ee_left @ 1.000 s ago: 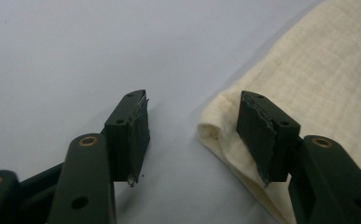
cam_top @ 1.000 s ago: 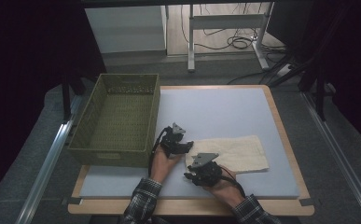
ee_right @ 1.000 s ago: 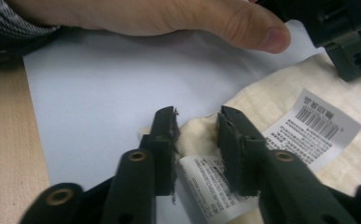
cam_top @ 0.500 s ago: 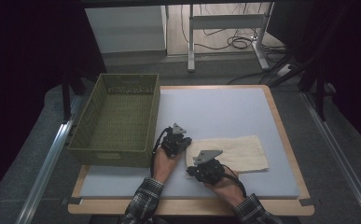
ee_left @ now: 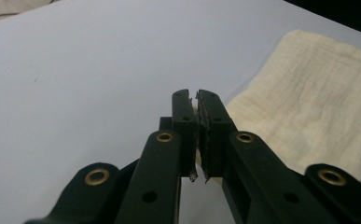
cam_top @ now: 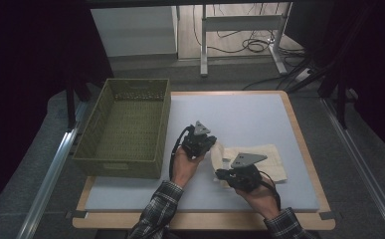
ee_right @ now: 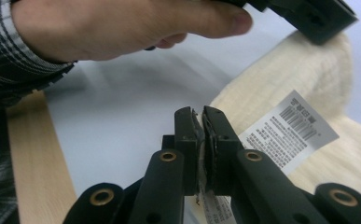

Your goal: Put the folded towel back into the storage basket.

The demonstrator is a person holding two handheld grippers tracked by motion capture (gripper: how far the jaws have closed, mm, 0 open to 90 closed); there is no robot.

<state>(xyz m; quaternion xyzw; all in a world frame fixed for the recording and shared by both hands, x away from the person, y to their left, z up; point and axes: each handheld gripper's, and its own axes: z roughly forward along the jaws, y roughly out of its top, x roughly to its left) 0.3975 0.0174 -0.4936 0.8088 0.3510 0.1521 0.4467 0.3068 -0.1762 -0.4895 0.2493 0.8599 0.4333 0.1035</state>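
A cream cloth (cam_top: 259, 157) lies on the blue-grey mat at the near right, its left edge raised off the surface. My left gripper (cam_top: 212, 146) is shut on that raised edge at its far corner. In the left gripper view the jaws (ee_left: 197, 95) stand together with a sliver of cloth (ee_left: 308, 93) pinched between them. My right gripper (cam_top: 220, 174) is shut on the near corner of the same edge. The right gripper view has its jaws (ee_right: 197, 112) closed over the cloth (ee_right: 308, 70) beside a white barcode label (ee_right: 290, 130), with the left hand (ee_right: 122, 28) above.
An olive woven basket (cam_top: 115, 167) stands at the left of the mat (cam_top: 240, 114), close to my left hand. The table has a wooden border (cam_top: 299, 129). Beyond it are table legs and cables on the floor (cam_top: 254, 45).
Both grippers have closed on the cloth's left edge and risen, so that edge no longer lies flat. The right hand has also shifted sideways.
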